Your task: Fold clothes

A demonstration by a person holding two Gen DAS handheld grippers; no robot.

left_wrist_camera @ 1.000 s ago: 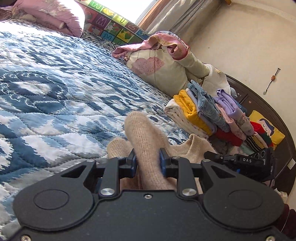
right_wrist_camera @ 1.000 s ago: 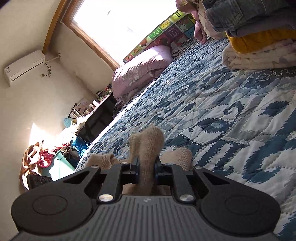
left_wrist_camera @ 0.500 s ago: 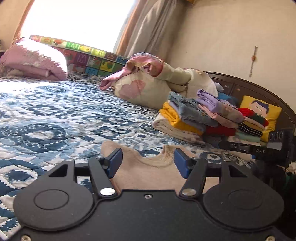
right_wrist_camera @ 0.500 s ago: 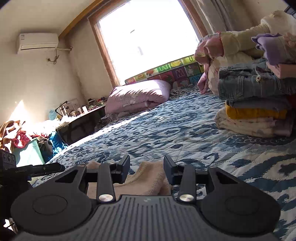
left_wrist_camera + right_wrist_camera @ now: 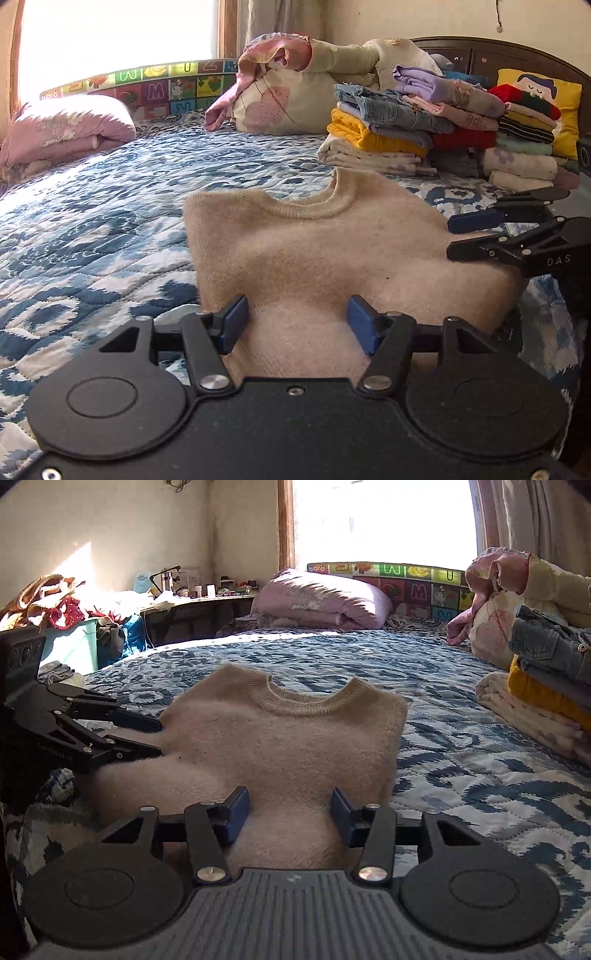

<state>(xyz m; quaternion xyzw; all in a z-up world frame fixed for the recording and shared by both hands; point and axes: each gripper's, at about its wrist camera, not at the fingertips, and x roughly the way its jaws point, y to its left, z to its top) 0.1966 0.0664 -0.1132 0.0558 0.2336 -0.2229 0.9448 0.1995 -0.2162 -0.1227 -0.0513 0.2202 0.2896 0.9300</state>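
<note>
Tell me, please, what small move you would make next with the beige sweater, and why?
Probably lift both grippers clear and carry the sweater to the stacks of folded clothes. It already lies folded, collar up, on the quilt, and the left gripper and right gripper both stand open over its near edge, gripping nothing.

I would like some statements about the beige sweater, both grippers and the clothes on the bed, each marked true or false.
1. The left gripper is open. True.
2. The right gripper is clamped on the beige sweater. False: its jaws stand apart, holding nothing.
3. The sweater lies folded on the blue quilt, neckline up. True.
4. The stack of folded clothes sits on the floor. False: it rests on the bed.
</note>
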